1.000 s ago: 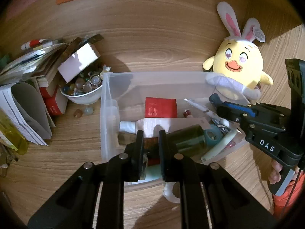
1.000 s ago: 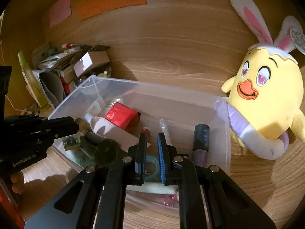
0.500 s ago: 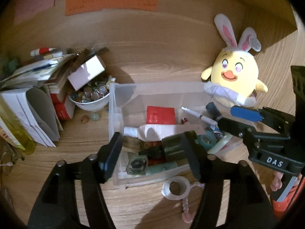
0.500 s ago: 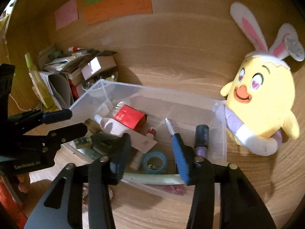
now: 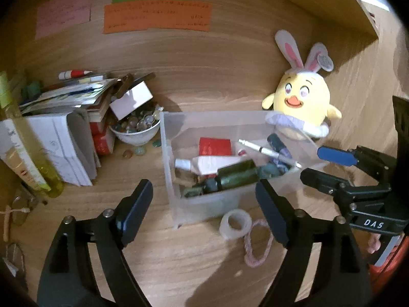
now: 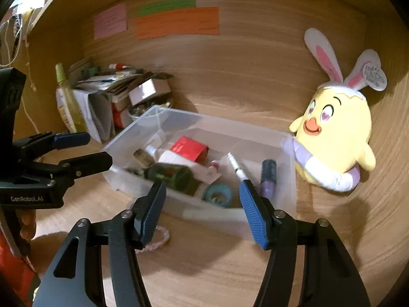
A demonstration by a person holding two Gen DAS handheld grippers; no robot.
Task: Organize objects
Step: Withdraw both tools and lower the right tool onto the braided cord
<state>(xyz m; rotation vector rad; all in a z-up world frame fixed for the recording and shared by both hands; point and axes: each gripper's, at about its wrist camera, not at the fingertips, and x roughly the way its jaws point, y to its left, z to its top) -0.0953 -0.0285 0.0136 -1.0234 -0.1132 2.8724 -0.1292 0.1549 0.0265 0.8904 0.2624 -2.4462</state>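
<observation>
A clear plastic bin (image 5: 167, 153) (image 6: 288, 179) sits on the wooden desk. It holds a red box (image 5: 214, 146) (image 6: 189, 148), a dark green bottle (image 5: 237, 175) (image 6: 173, 175), a white tube (image 5: 212, 164), a pen (image 5: 265, 151) and a teal tape roll (image 6: 217, 192). My left gripper (image 5: 204, 207) is open and empty, in front of the bin. My right gripper (image 6: 202, 206) is open and empty, near the bin's front wall. A white tape roll (image 5: 235, 223) and a pink cord (image 5: 255, 243) lie on the desk in front of the bin.
A yellow chick plush with bunny ears (image 5: 299, 102) (image 6: 334, 133) stands right of the bin. Left of it are a bowl of marbles (image 5: 135, 128), stacked books and papers (image 5: 64, 128), a white box (image 5: 131, 99) and a yellow-green bottle (image 5: 33, 153). Coloured notes (image 5: 157, 16) hang on the back wall.
Both grippers went from shut to wide open and pulled back and up from the bin. The white tape roll and pink cord have come into view in front of the bin.
</observation>
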